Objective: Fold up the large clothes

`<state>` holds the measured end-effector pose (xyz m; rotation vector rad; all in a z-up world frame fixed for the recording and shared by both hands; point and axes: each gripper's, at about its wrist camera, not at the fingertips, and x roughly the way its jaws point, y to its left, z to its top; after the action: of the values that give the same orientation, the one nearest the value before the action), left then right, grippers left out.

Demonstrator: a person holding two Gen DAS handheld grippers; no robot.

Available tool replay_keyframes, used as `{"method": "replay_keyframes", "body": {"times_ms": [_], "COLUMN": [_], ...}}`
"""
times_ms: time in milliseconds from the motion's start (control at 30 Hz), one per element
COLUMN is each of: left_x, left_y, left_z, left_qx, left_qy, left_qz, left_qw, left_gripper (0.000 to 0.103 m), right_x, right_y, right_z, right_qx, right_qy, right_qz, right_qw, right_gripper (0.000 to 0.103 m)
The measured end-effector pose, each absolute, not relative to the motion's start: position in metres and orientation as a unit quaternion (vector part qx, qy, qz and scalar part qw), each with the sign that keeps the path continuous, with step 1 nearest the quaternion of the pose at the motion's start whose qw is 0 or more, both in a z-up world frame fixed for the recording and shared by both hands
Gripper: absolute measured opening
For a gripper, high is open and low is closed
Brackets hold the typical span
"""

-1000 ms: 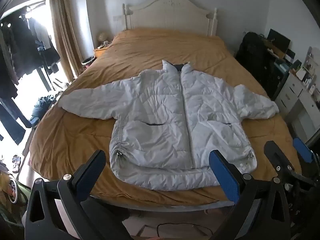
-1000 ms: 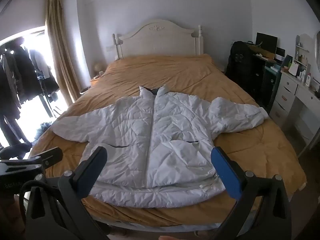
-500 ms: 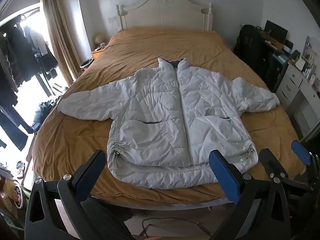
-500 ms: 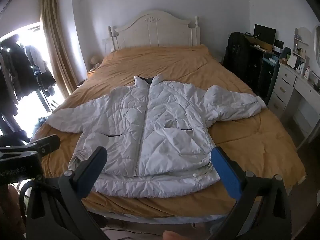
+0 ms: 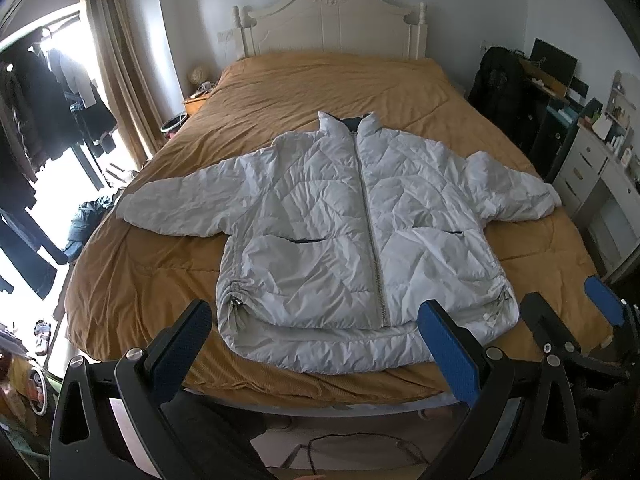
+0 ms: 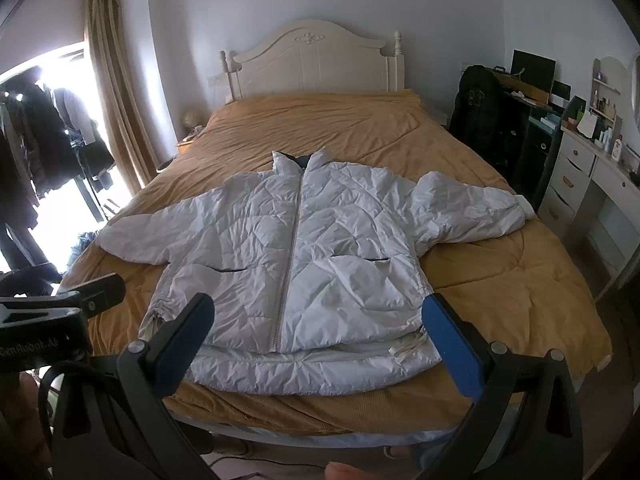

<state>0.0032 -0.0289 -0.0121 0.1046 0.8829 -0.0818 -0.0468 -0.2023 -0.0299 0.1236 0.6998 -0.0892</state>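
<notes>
A white quilted puffer jacket [image 5: 360,232] lies flat and zipped on a bed with a mustard cover [image 5: 328,88], both sleeves spread out, hem towards me. It also shows in the right wrist view [image 6: 304,256]. My left gripper [image 5: 316,340] is open and empty, held off the foot of the bed in front of the hem. My right gripper [image 6: 320,340] is open and empty, also short of the hem; it appears at the right edge of the left wrist view [image 5: 568,316]. The left gripper shows at the left of the right wrist view [image 6: 60,304].
A white headboard [image 5: 332,16] stands at the far end. Curtains and hanging dark clothes [image 5: 40,112] are at the left. A dark bag [image 6: 480,108] and a white drawer desk [image 6: 588,184] stand at the right. A cable [image 5: 340,440] lies on the floor below.
Both grippers have drifted slightly, so the jacket sits a little further left in the right wrist view. The jacket itself has not moved and both grippers stay open.
</notes>
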Motion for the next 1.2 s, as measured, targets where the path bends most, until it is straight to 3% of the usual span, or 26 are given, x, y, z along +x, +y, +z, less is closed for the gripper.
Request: {"method": "replay_keyframes", "body": {"times_ms": [1200], "left_x": [0.000], "left_y": [0.004], "left_z": [-0.019], "left_qx": [0.054], "left_qy": [0.427], "left_qz": [0.005], "left_qw": [0.902], "left_gripper": [0.103], "right_x": [-0.047], "right_y": [-0.199], "right_z": [-0.018], "right_qx": [0.053], "right_qy": [0.341], "right_qz": [-0.041], "right_qw": [0.938], "right_gripper": [0.103]}}
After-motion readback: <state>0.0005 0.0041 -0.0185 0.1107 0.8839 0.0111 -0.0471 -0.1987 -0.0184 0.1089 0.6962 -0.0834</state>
